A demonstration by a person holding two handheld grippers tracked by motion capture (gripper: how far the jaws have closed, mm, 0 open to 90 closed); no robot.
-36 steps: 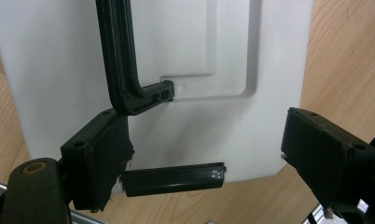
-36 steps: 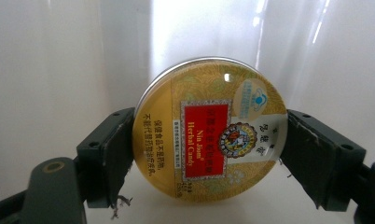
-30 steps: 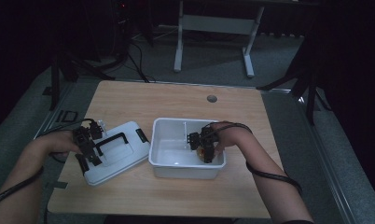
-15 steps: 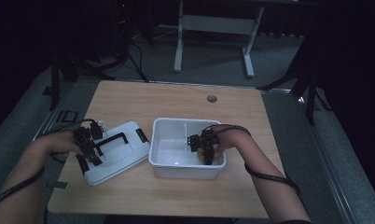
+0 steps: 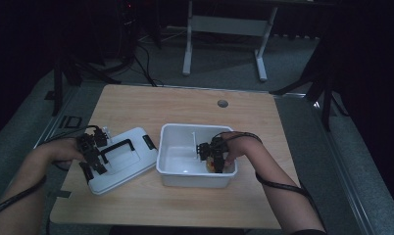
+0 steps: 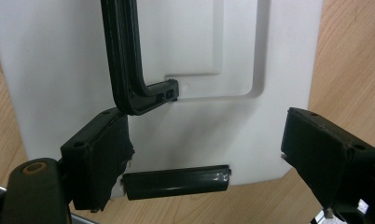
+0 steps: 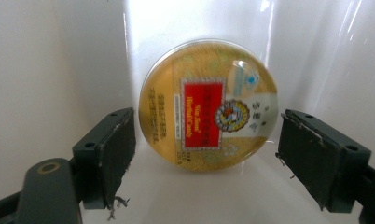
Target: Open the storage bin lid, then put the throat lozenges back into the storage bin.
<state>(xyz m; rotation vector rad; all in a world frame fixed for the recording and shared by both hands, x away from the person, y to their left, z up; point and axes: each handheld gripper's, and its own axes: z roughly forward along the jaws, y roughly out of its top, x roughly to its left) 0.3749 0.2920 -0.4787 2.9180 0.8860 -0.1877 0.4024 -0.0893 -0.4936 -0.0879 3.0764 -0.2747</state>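
**Reaching for the tin, lid already off**

Working from the near edge of the table (image 5: 151,205) outward, the 2 claws show where the job stands. The right gripper (image 7: 206,154) is lowered into the near right corner of the white bin (image 5: 168,147), its jaws spread wide with nothing pinched. Straight ahead of those jaws, just beyond their tips and between them, the round yellow candy tin (image 7: 208,105) with a red label rests against the bin's wall; no pad touches it. In the high view the right gripper (image 5: 212,155) sits right over the tin (image 5: 210,167), which shows as a small orange patch beneath it.

Off to the left, the left gripper (image 6: 199,154) hovers over the near end of the white bin lid (image 6: 64,60), which lies flat on the table beside the bin. Its jaws stand apart, holding nothing: the lid's black latch (image 6: 176,182) lies between and just under them, the black carry handle (image 6: 125,70) just ahead of the left jaw.

Judging by this, opening the bin is finished; either the tin has just been set down or is about to be picked up, and the lid awaits handling.
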